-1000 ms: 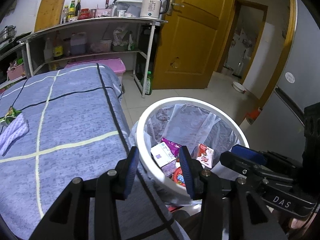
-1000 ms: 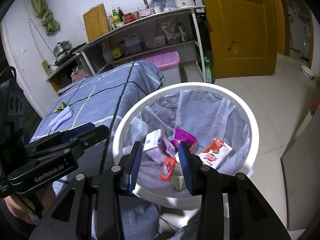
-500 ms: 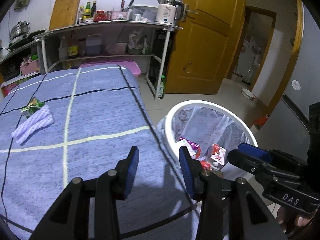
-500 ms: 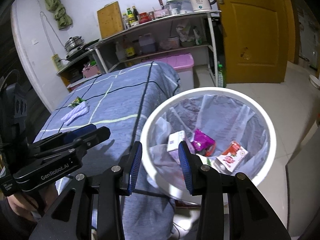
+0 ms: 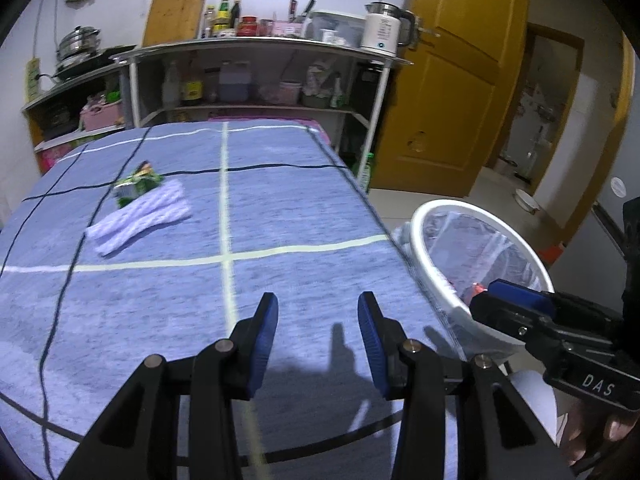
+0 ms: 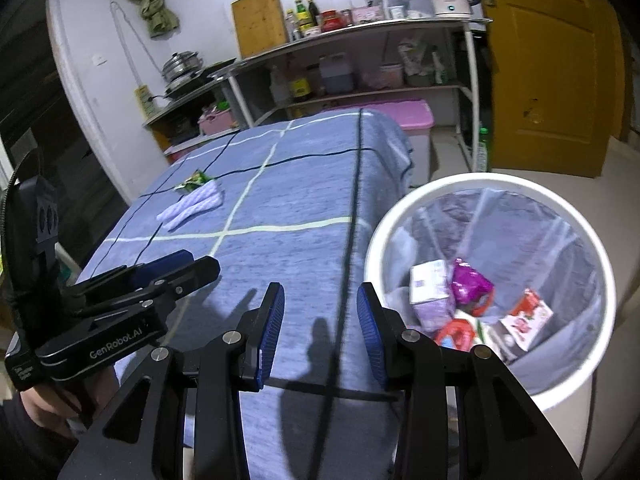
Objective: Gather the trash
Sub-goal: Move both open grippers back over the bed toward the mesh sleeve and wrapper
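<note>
A green wrapper and a pale striped packet lie on the blue table cover, far left of both grippers. My left gripper hangs open and empty over the cover's near part. My right gripper is open and empty too, over the cover's right edge. The white bin with a clear liner stands beside the table at the right. It holds a lilac carton, a magenta pouch and a red and white carton.
A metal shelf rack with bottles, a kettle and a cutting board stands behind the table. A pink storage box sits under it. A yellow door closes the right side. The other gripper shows at each view's edge.
Both grippers have swung left, away from above the bin and over the blue cover. The bin has slid to the right in both views. The wrapper and packet now appear nearer the middle.
</note>
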{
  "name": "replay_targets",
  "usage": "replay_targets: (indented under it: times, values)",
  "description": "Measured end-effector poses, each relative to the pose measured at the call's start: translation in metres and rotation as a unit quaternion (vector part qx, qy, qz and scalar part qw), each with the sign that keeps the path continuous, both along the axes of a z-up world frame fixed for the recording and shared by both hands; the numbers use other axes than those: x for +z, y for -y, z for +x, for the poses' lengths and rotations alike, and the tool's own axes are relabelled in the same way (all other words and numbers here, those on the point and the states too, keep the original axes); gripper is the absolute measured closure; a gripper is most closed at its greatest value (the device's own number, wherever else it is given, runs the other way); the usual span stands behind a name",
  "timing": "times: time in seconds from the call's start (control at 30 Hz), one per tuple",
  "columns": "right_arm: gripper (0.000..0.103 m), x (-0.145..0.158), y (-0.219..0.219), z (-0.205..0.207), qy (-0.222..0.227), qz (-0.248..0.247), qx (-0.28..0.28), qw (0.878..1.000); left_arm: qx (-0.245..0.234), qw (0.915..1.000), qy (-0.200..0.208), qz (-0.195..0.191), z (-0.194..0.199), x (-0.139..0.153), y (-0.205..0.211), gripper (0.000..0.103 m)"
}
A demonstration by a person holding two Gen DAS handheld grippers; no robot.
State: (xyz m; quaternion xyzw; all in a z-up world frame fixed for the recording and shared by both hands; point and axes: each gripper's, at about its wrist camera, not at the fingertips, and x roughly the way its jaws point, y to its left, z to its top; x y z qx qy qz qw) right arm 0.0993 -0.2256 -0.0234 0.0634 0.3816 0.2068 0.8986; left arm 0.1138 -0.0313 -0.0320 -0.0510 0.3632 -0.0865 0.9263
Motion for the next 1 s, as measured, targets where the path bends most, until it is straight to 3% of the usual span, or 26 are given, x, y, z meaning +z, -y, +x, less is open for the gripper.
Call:
replay_targets:
  times: [0.53,1.0]
  values:
    - [0.056,-0.002,-0.046,0.018,-0.001,-0.002,0.047,0.999,0.066,0.9977,0.006,0.016,0.01,0.002,-0.073,0.058]
    - [0.054,-0.005,-0.065,0.036,-0.005,-0.003,0.059,0.998,0.095,0.9944,0.002,0.046,0.048,-0.003,-0.124,0.053]
